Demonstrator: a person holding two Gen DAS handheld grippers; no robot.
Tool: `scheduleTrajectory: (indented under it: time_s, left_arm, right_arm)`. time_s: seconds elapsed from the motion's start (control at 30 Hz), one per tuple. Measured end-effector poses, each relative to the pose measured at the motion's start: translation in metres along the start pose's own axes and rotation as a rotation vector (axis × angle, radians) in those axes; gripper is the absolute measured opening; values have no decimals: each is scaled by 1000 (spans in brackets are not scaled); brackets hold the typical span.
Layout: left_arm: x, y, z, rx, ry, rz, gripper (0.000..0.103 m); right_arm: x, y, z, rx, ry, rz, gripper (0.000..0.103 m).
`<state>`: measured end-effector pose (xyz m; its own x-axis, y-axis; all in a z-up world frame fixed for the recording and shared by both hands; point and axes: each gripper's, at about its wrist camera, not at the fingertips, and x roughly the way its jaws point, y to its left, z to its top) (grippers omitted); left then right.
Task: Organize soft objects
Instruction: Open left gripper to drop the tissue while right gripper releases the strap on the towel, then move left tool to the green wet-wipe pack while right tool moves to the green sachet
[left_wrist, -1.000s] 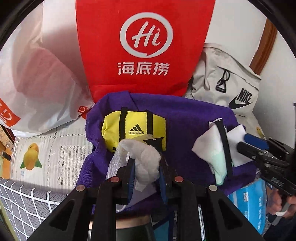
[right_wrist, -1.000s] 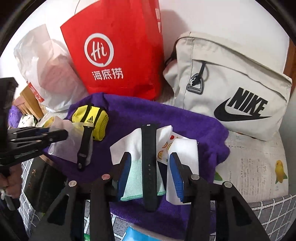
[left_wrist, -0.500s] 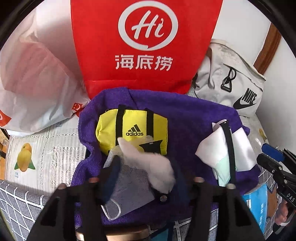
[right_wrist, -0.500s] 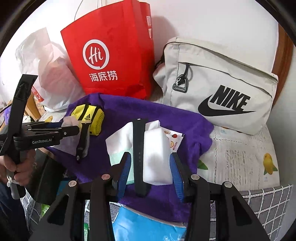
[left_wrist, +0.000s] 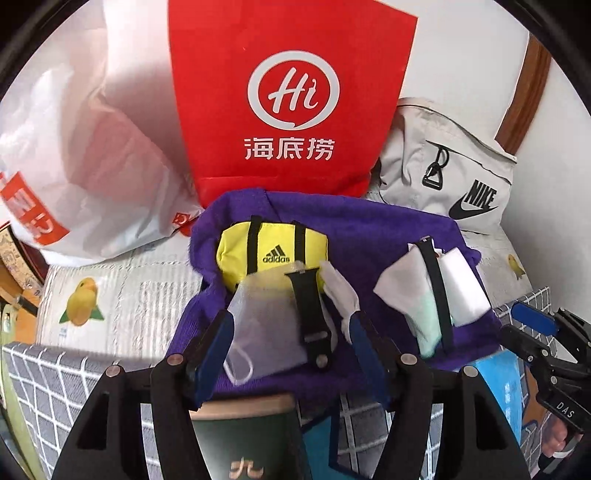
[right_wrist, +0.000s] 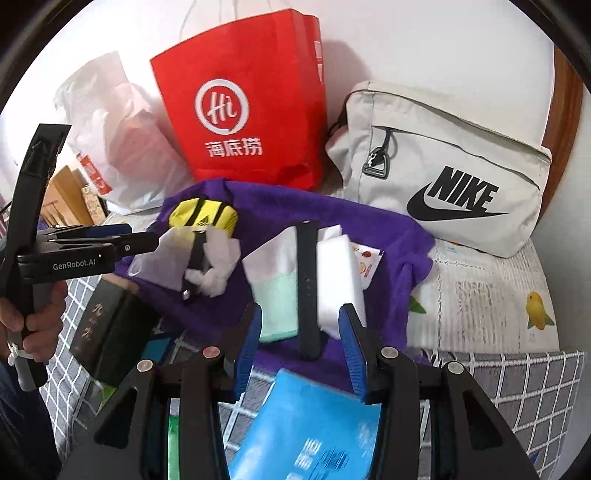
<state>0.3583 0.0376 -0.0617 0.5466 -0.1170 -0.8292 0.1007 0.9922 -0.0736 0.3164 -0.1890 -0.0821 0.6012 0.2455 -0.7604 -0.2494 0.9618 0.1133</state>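
A purple towel (left_wrist: 369, 236) (right_wrist: 362, 229) lies spread on the bed. On it sit a yellow adidas pouch (left_wrist: 271, 247) (right_wrist: 203, 216), a face mask (left_wrist: 266, 325) with a black strap (left_wrist: 310, 317) across it, and a crumpled white tissue (left_wrist: 341, 291) (right_wrist: 218, 258). To the right lie a white-and-green cloth (right_wrist: 277, 288), a second black strap (right_wrist: 308, 291) and a white sponge (right_wrist: 338, 269). My left gripper (left_wrist: 291, 350) is open and empty, straddling the mask. My right gripper (right_wrist: 301, 339) is open around the second strap's near end.
A red Hi paper bag (left_wrist: 291, 96), a white plastic bag (left_wrist: 88, 155) and a grey Nike bag (right_wrist: 450, 173) stand behind the towel. A dark book (right_wrist: 110, 328) and a blue packet (right_wrist: 306, 428) lie at the near edge on a grey checked blanket (right_wrist: 509, 373).
My left gripper opened and let go of the white tissue, which now lies on the towel beside the mask, then drew back. My right gripper also drew back a little.
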Motion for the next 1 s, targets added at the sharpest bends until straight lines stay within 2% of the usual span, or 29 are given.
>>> scheduleTrajectory:
  time_s: [0.2, 0.37, 0.63, 0.8, 0.9, 1.0]
  left_arm:
    - [-29, -1, -27, -2, -16, 7, 63]
    - [-52, 5, -59, -44, -19, -6, 63]
    - [-77, 2, -115, -72, 7, -3, 69]
    - [-82, -2, -144, -105, 19, -10, 77]
    - [-72, -6, -160, -128, 47, -15, 78]
    - [-61, -10, -170, -150, 71, -20, 78]
  right_arm:
    - [-21, 16, -15, -12, -5, 19, 43]
    - [-38, 31, -35, -25, -8, 35, 46]
    - [-58, 50, -66, -50, -7, 60, 47]
    - [-68, 58, -79, -67, -15, 66, 47]
    - [-74, 61, -90, -71, -21, 74, 53]
    - [-80, 62, -103, -78, -14, 78, 53]
